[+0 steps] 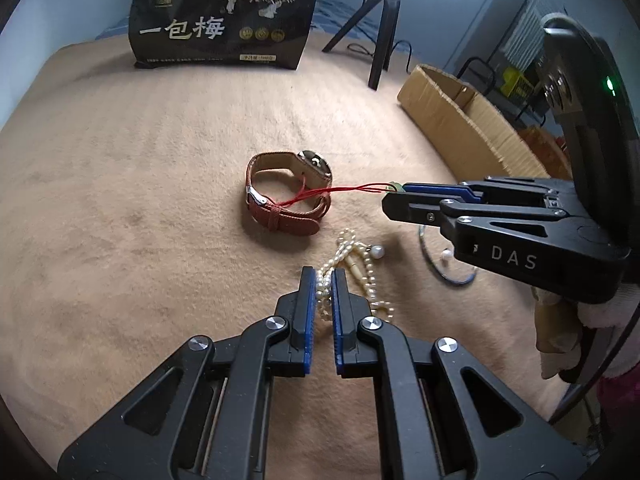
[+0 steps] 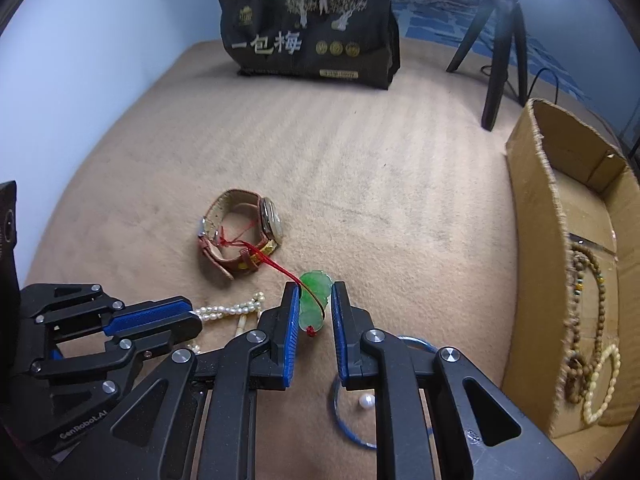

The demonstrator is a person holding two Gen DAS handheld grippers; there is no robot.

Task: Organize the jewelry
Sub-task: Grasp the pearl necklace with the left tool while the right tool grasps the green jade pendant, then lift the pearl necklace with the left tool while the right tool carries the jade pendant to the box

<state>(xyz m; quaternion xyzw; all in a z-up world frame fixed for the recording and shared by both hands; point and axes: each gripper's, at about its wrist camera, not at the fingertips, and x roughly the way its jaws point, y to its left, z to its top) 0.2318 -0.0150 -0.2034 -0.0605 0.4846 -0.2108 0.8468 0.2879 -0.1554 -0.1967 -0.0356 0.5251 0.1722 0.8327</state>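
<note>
In the left wrist view the left gripper (image 1: 323, 280) has its blue pads clamped on a cream pearl strand (image 1: 362, 268) that lies heaped on the tan blanket (image 1: 140, 184). Just beyond it a watch (image 1: 286, 196) with a reddish-brown leather strap and a pale metal case rests on its side, a red cord (image 1: 340, 192) threaded through its loop and stretched taut to the right gripper (image 1: 394, 196), whose fingers are pinched together on a bit of green. In the right wrist view the right gripper (image 2: 316, 308) is closed on a translucent green jade pendant (image 2: 314, 300), the cord running from it back to the watch (image 2: 240, 236). At right, a cardboard box (image 2: 532, 208) holds brown and cream bead strings (image 2: 588, 320). A blue bangle (image 2: 340, 412) and a loose pearl (image 2: 366, 402) lie beneath the fingers.
</note>
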